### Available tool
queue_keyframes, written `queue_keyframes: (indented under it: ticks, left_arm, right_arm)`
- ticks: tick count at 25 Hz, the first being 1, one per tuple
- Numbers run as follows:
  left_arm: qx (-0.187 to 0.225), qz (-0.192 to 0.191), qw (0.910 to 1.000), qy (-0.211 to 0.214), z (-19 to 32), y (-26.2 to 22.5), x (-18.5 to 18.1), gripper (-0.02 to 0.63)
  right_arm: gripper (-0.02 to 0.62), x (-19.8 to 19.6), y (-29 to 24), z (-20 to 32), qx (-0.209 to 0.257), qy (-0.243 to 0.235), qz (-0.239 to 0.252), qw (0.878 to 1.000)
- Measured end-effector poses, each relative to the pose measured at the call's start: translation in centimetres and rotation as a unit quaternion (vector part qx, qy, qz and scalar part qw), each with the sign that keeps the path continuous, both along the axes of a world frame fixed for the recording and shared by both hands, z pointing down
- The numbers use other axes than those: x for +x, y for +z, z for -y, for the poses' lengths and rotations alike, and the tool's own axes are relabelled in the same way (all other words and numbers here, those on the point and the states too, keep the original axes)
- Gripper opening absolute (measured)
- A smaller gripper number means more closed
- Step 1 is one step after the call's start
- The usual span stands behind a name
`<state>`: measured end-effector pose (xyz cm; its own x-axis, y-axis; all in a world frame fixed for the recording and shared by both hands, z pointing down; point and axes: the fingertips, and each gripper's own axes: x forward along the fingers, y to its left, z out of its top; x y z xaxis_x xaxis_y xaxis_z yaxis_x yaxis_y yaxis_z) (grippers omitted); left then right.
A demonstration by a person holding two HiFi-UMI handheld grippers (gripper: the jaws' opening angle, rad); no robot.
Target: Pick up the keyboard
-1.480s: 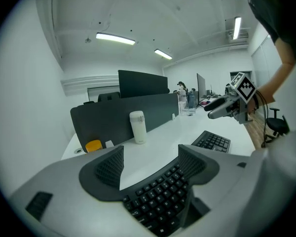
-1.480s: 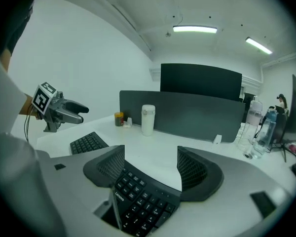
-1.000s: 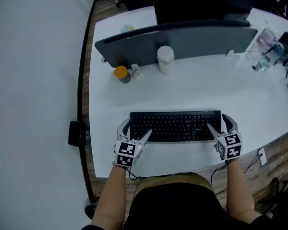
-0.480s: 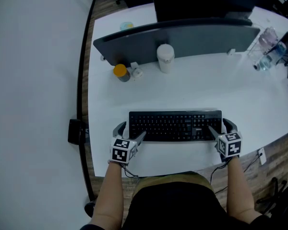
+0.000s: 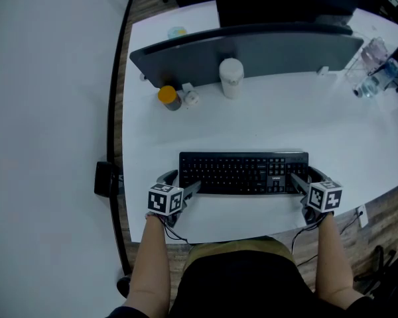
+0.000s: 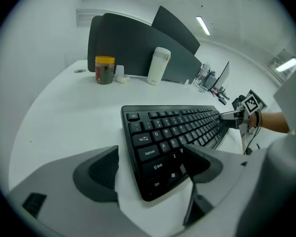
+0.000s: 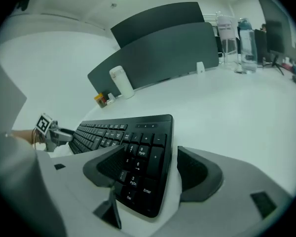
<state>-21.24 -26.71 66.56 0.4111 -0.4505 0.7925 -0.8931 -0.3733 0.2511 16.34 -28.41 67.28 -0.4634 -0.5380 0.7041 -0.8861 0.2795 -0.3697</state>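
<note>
A black keyboard (image 5: 243, 173) lies flat on the white desk (image 5: 285, 124), close to its near edge. My left gripper (image 5: 184, 181) straddles the keyboard's left end (image 6: 158, 137): one pad stands off the end's outer side, the other hangs over the keys. Its jaws have just been opening and are open (image 6: 150, 164), with the keyboard's end between them. My right gripper (image 5: 306, 177) straddles the right end the same way (image 7: 155, 168), with the number pad (image 7: 140, 157) between its open jaws. Neither gripper's pads press on the keyboard.
A grey partition (image 5: 245, 52) runs across the desk's far side. In front of it stand a white tumbler (image 5: 231, 78) and a jar with an orange lid (image 5: 167, 99). Clear bottles (image 5: 371, 71) stand at the far right. The desk's curved edge is just behind the grippers.
Both grippers have sunk toward the desk and rolled, so their marker cubes now face differently. The keyboard has not moved.
</note>
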Motion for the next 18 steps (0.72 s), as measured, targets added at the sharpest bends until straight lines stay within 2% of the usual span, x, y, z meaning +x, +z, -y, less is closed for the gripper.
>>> queue_keyframes:
  ticks: [6, 11, 12, 13, 18]
  left_arm:
    - [-0.002, 0.003, 1.0, 0.002, -0.07, 0.01, -0.05, 0.408]
    - [-0.018, 0.005, 0.9996, 0.021, -0.22, 0.06, 0.0, 0.405]
    - [-0.017, 0.006, 0.9995, 0.028, -0.23, 0.06, 0.21, 0.4]
    - [-0.015, 0.007, 0.9993, 0.034, -0.1, 0.07, 0.47, 0.353]
    - [-0.003, 0.005, 0.9993, 0.038, 0.47, -0.01, 0.65, 0.356]
  right_arm:
    - [0.302, 0.01, 0.1, 0.01, 0.0, -0.003, 0.005, 1.0]
    - [0.302, -0.07, 0.11, -0.01, -0.001, -0.004, 0.006, 1.0]
    - [0.302, -0.1, 0.1, 0.0, -0.003, -0.003, 0.008, 1.0]
    - [0.301, -0.11, 0.07, 0.06, -0.007, -0.003, 0.011, 1.0]
    - [0.299, -0.08, 0.07, 0.04, -0.023, -0.015, 0.019, 0.999]
